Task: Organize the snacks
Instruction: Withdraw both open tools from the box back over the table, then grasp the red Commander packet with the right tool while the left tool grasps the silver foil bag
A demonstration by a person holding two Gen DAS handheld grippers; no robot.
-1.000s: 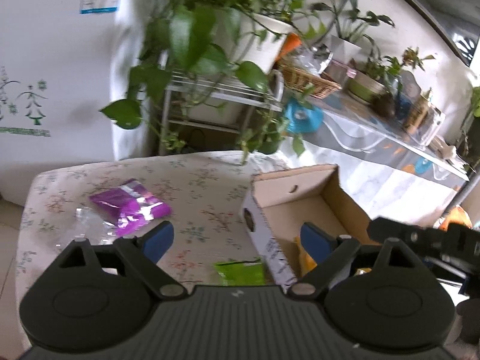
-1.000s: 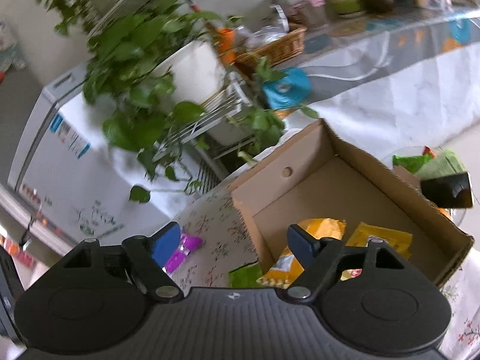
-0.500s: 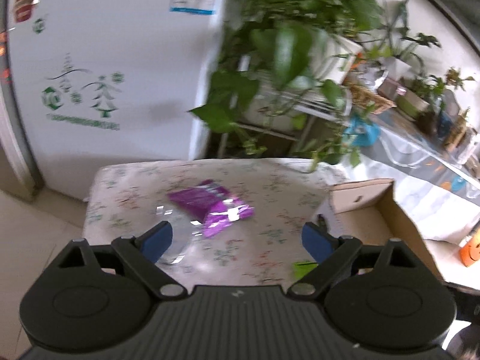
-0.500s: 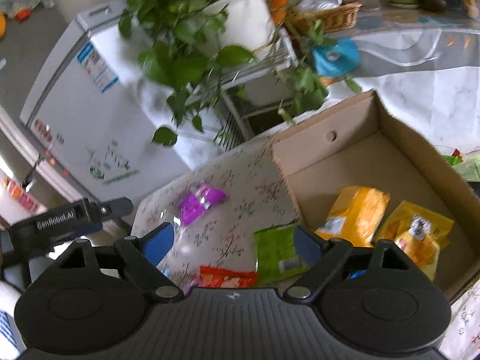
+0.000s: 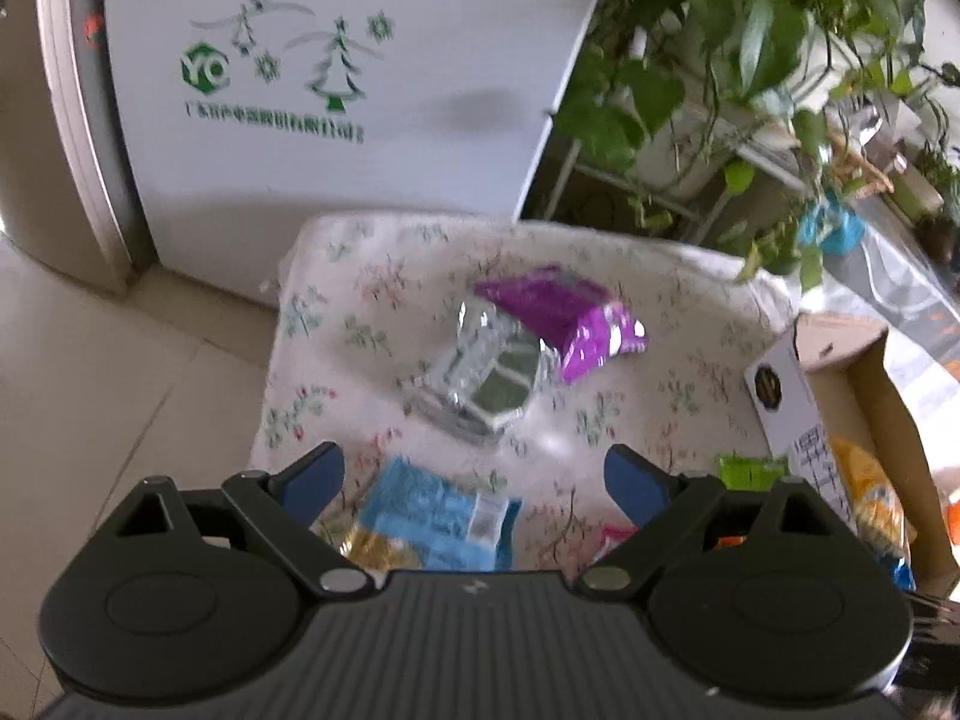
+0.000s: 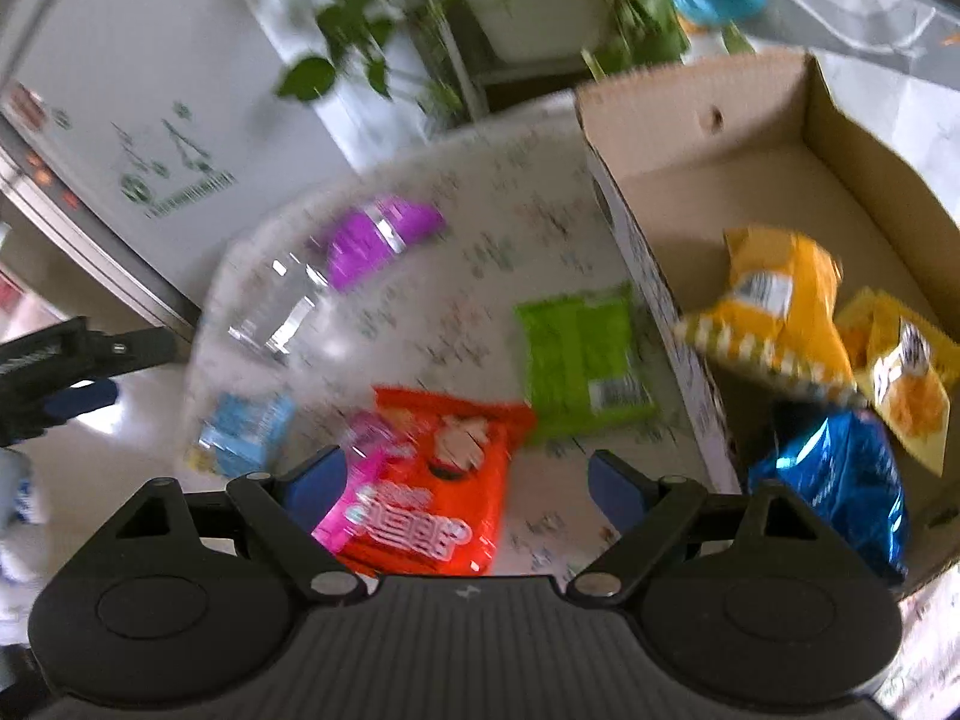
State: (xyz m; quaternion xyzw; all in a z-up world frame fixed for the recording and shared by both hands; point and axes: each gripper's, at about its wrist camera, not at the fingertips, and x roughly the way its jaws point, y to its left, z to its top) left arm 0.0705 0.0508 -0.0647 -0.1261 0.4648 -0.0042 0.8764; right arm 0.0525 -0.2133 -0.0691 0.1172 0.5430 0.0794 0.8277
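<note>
Two handheld grippers hang over a small table (image 5: 336,312) draped in a floral cloth, snack packets scattered across it. The left gripper (image 5: 474,480) has its blue-padded jaws spread wide with nothing between them; below it lie a light-blue packet (image 5: 438,519), a clear, shiny wrapper (image 5: 486,378) and, just behind and touching that, a purple packet (image 5: 558,318). The right gripper (image 6: 465,483) has just been opening its jaws; they now stand well apart and grip nothing, poised above an orange-red packet (image 6: 444,468) that overlaps a pink one (image 6: 354,492). A green packet (image 6: 579,360) lies flat just beside the wall of an open cardboard box (image 6: 690,120) at the table's right side. Inside the box sit two yellow-orange chip bags (image 6: 774,306), one leaning against the other, and a shiny blue bag (image 6: 840,474) in the near corner. Behind the table stand a white chest freezer (image 5: 336,90) printed with green trees and snowflakes and a rack of leafy potted plants (image 5: 750,48). Both views are motion-blurred.
</note>
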